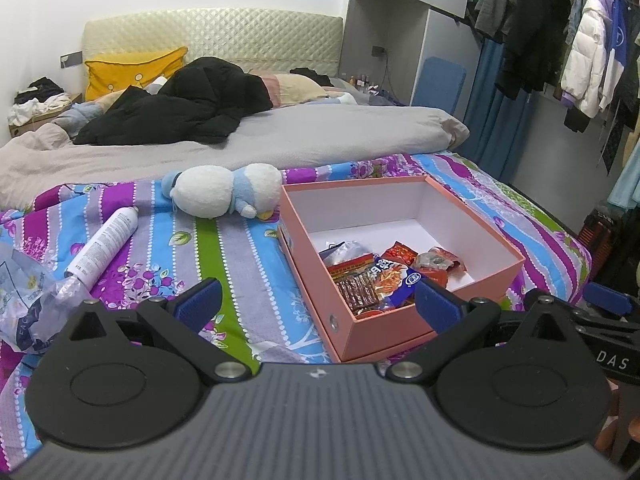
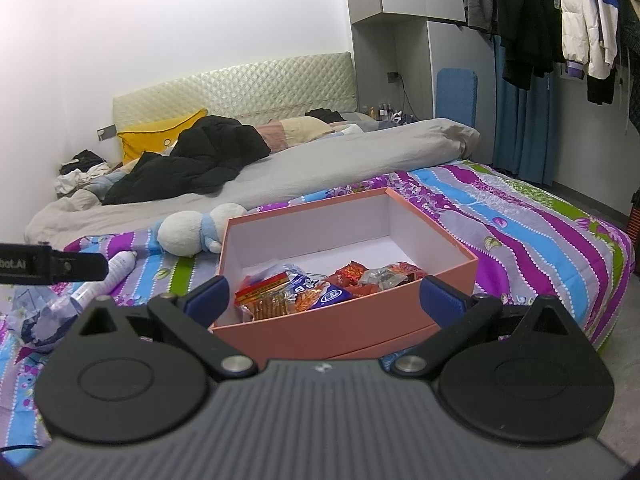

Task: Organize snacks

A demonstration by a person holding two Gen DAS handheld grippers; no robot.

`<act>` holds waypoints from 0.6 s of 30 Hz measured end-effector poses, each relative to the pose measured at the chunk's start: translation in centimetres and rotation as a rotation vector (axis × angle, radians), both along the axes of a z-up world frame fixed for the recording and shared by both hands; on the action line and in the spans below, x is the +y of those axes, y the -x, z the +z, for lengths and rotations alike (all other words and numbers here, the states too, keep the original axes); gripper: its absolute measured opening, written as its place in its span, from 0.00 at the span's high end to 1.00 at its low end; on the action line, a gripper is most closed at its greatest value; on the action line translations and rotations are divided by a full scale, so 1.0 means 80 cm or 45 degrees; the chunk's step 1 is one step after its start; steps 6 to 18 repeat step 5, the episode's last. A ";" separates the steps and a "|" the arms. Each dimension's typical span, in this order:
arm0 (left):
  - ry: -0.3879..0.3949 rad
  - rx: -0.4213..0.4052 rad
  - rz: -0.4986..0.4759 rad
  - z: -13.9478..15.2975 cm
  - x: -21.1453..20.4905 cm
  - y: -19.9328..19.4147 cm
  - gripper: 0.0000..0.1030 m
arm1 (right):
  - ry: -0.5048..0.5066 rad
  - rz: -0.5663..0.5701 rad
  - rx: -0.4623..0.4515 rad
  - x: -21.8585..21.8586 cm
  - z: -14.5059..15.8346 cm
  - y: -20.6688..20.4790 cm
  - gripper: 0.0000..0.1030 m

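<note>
A pink cardboard box with a white inside sits on the striped floral bedspread. Several snack packets in red, orange and blue wrappers lie in its near part. My left gripper is open and holds nothing; it hovers before the box's near left corner. My right gripper is open too, low in front of the box's near wall, nothing between its fingers. The right gripper's blue fingertip shows at the right edge of the left wrist view.
A white spray can and crumpled clear plastic bag lie left of the box. A white-and-blue plush toy lies behind. Grey duvet, black jacket farther back; hanging clothes at right.
</note>
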State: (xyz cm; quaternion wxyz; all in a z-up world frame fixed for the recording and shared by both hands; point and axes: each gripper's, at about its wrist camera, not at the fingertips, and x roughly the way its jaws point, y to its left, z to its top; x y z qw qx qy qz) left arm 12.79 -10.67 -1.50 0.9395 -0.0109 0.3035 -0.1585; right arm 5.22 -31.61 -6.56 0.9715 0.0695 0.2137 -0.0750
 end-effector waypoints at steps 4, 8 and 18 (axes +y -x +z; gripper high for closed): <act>0.000 0.000 -0.001 0.001 -0.002 0.001 0.00 | 0.001 0.000 0.000 0.000 0.000 0.000 0.00; 0.001 0.000 -0.001 0.001 -0.001 0.001 0.00 | 0.000 0.000 -0.001 0.000 0.000 0.001 0.00; 0.001 0.000 -0.001 0.001 -0.001 0.001 0.00 | 0.000 0.000 -0.001 0.000 0.000 0.001 0.00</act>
